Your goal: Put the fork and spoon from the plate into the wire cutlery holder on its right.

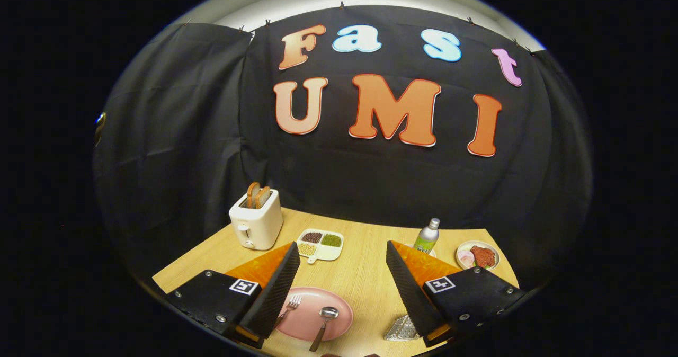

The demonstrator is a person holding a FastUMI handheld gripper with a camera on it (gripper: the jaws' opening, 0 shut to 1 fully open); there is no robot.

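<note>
A fork [290, 308] and a spoon [324, 322] are seen lying on a pink plate [339, 305] at the bottom centre of the frame, the fork toward the plate's left side and partly covered by the left finger, the spoon right of it with its bowl up and its handle running down over the plate's near rim. The wire cutlery holder [401, 329] is found to the right of the plate, at the lower right, half hidden behind the right finger. The gripper [342, 255] is held wide open above the wooden table [365, 272], with nothing gripped; plate and cutlery are framed between and below the two fingers. Further up the frame, a divided white dish [321, 244] of seeds is placed at centre, with a white toaster [256, 221] holding bread slices to its left. At the right, a small bottle [427, 236] and a plate of food [478, 255] are set near the table's far edge.
</note>
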